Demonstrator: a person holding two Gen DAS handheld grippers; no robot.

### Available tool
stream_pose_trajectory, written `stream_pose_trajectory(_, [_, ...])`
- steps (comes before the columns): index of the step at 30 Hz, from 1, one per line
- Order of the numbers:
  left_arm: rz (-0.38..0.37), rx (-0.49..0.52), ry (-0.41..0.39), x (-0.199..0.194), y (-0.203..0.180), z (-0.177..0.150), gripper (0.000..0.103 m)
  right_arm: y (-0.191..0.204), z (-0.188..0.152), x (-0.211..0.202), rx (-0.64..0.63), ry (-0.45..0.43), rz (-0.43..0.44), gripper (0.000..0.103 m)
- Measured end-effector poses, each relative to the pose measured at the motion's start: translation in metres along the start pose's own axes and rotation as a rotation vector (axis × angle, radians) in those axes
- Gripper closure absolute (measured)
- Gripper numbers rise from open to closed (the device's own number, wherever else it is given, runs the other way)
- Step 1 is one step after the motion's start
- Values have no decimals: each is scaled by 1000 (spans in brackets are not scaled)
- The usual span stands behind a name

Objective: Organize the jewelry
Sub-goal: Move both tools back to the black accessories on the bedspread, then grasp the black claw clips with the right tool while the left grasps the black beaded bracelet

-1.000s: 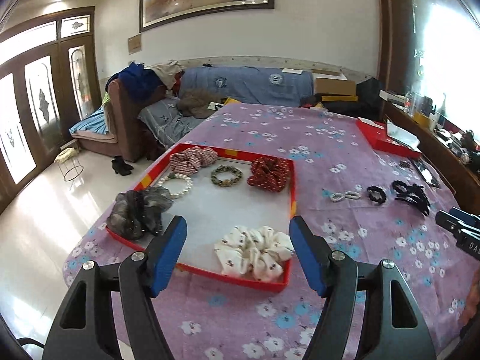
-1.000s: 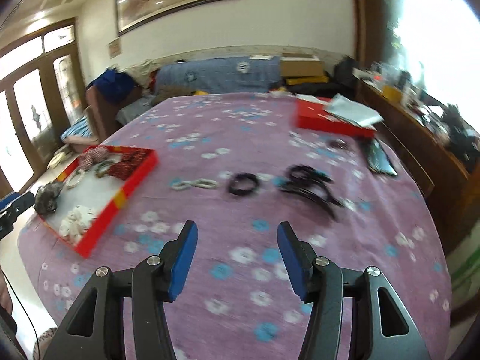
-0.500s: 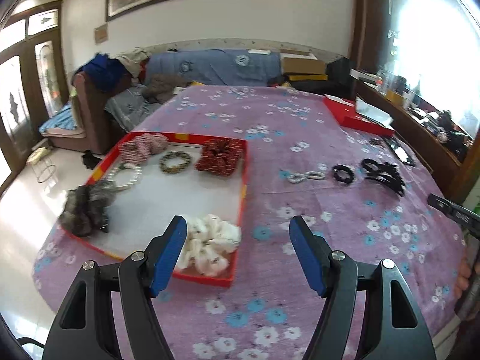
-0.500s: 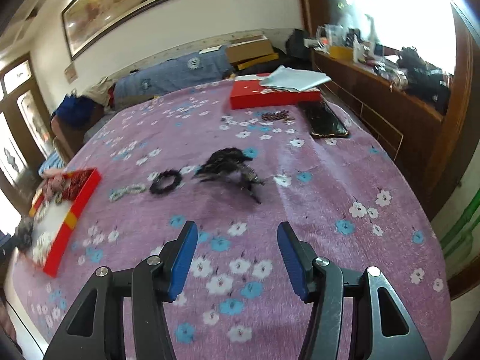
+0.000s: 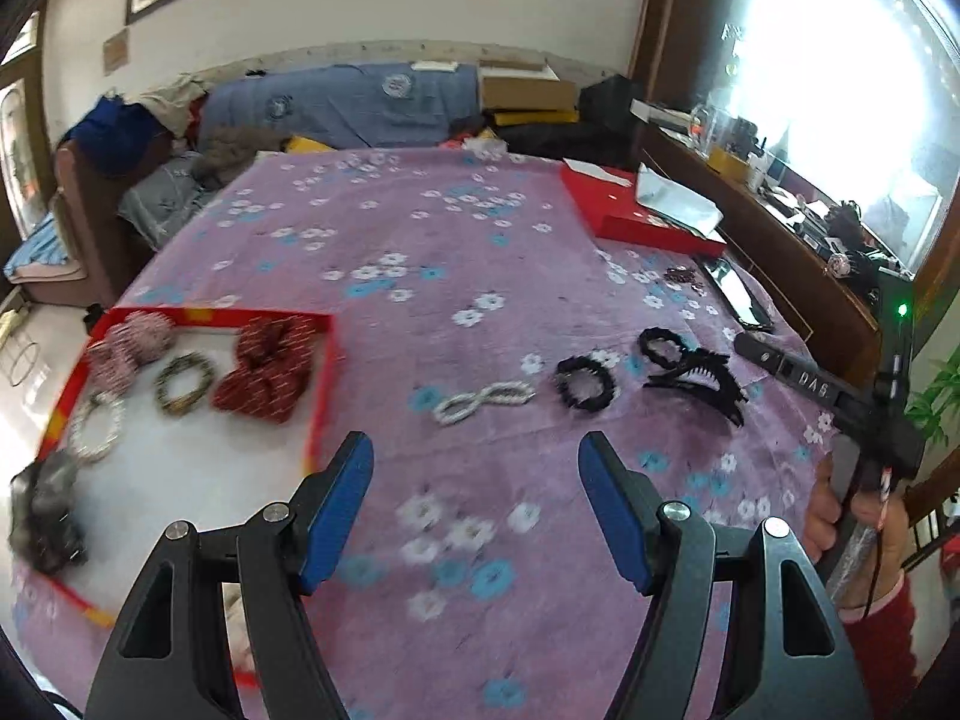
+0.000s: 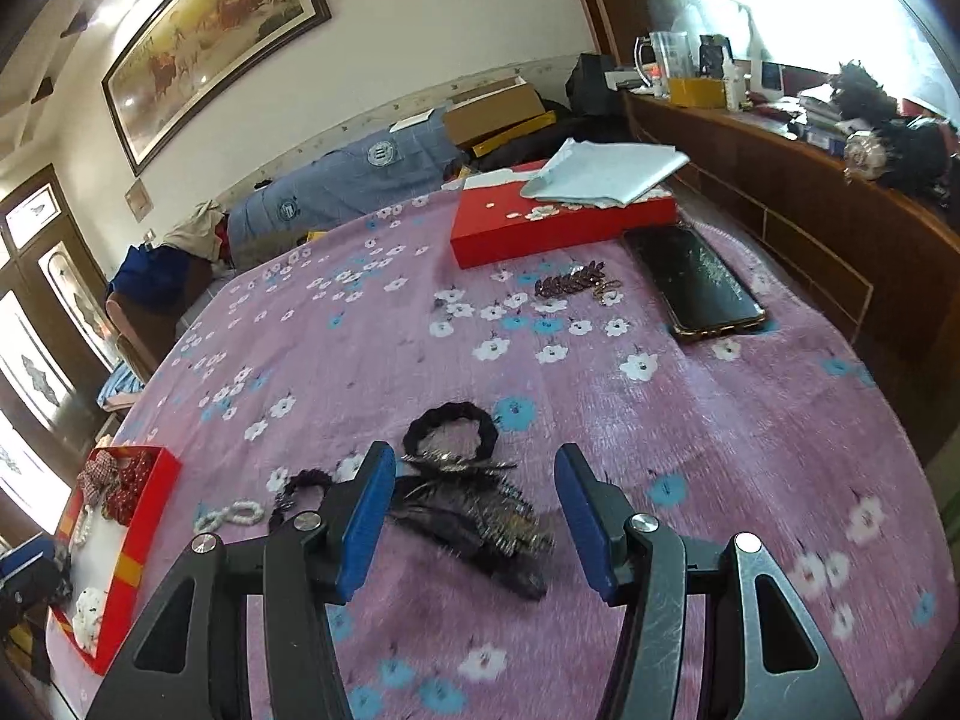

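We hold the right gripper (image 6: 474, 516) spread wide, empty, straddling the black claw clip (image 6: 474, 516) at 12 o'clock. We lower squarely, closing across its spine. The left gripper (image 5: 477, 510) hangs unclenched.

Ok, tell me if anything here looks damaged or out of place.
The phone near the red box seems to have a cracked screen, a pale web across the glass. The leaf-shaped brooch lies loose on the cloth, away from the tray.
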State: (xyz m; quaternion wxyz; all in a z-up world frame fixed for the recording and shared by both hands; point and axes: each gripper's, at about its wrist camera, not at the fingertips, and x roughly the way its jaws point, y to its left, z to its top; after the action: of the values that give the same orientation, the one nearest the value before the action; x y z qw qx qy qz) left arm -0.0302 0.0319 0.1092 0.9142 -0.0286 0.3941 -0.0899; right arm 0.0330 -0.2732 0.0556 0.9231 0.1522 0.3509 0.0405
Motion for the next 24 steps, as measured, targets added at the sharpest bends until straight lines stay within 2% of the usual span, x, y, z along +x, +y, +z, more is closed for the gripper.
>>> stream_pose_trajectory(5, [-35, 2, 47, 47, -21, 23, 43, -22, -5, 12, 88, 62, 131, 44])
stream_pose_trajectory(9, [-71, -6, 98, 88, -33, 34, 50, -21, -9, 18, 75, 105, 172, 44])
stream_pose_trajectory(13, [-62, 37, 139, 122, -44, 41, 57, -12, -13, 22, 27, 128, 154, 44])
stream_pose_trajectory(19, [-38, 107, 191, 158, -54, 40, 57, -7, -16, 27, -16, 131, 89, 44])
stream_pose_trajectory(24, [-55, 97, 223, 175, -53, 39, 57, -7, -16, 29, -33, 127, 54, 57])
